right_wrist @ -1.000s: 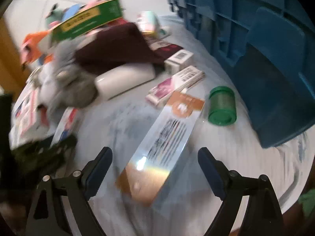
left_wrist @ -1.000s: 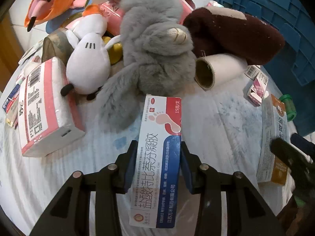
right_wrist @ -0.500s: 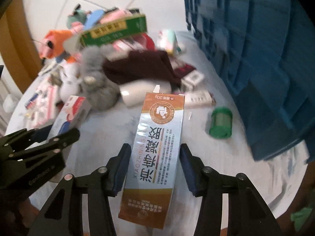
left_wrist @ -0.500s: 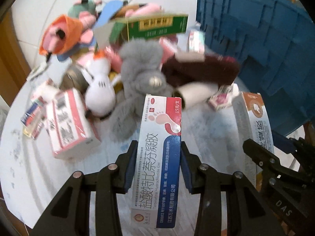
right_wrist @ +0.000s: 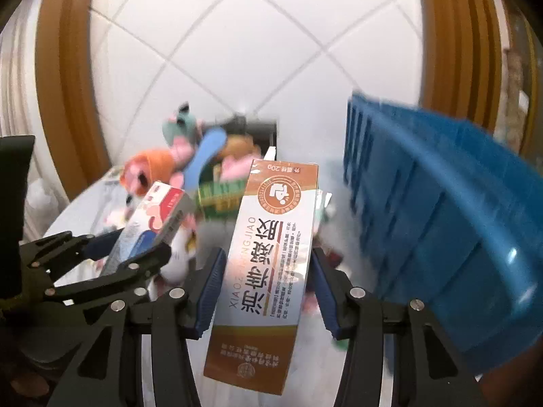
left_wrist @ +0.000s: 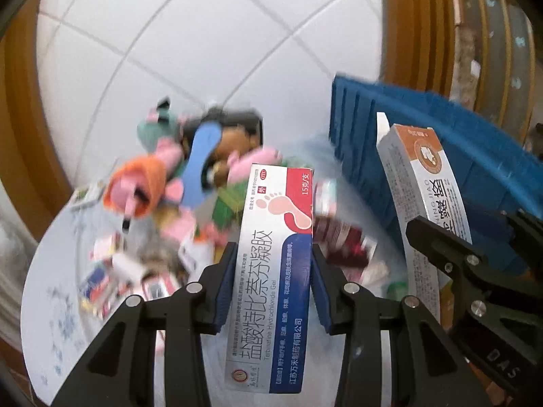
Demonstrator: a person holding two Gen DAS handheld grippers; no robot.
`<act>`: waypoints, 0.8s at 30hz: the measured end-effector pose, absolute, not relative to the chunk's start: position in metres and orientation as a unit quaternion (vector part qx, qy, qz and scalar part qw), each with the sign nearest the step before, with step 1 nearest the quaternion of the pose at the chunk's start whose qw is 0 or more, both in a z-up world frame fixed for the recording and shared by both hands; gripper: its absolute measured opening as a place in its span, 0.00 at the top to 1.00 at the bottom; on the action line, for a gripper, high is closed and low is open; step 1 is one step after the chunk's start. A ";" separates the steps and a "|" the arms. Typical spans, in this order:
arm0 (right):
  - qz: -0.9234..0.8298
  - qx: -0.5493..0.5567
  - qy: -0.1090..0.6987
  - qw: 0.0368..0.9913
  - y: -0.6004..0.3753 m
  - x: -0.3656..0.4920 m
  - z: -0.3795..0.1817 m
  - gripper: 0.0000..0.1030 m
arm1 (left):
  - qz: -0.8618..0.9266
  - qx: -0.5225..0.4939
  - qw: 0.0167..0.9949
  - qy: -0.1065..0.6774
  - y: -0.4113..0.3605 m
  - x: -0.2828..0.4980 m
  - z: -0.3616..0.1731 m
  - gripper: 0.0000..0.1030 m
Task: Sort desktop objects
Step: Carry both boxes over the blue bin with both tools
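Note:
My left gripper is shut on a long white, red and blue medicine box with a foot print, held high above the table. My right gripper is shut on a long white and orange medicine box, also lifted. Each wrist view catches the other hand: the orange box at the right of the left wrist view, the foot-print box at the left of the right wrist view. Far below lies a blurred heap of plush toys and small boxes on the round white table.
A big blue plastic crate stands at the table's right side, close to the right gripper. A green box lies among the toys. Beyond the table are white floor tiles and brown wooden frames.
Both hands rose well above the table, so the heap looks smaller and farther. The right gripper, open around the orange box a second ago, closed on it and lifted it.

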State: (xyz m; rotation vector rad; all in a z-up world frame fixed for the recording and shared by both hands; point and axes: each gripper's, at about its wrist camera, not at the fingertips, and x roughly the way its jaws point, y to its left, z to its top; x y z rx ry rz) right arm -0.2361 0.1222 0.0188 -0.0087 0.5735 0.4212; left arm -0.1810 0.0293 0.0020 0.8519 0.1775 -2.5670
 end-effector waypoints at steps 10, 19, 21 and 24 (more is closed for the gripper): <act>0.162 0.002 0.193 0.968 0.066 -0.234 0.104 0.51 | -0.951 0.254 0.174 0.036 0.068 -0.223 0.071 0.61; 0.135 -0.012 0.182 0.974 -0.034 -0.202 0.129 0.51 | -0.960 0.245 0.128 0.039 0.155 -0.292 0.108 0.61; 0.125 -0.018 0.194 0.973 -0.064 -0.191 0.126 0.51 | -0.959 0.254 0.118 0.053 0.175 -0.312 0.116 0.61; 0.115 -0.032 0.219 0.968 -0.111 -0.170 0.111 0.51 | -0.955 0.274 0.099 0.062 0.208 -0.345 0.123 0.61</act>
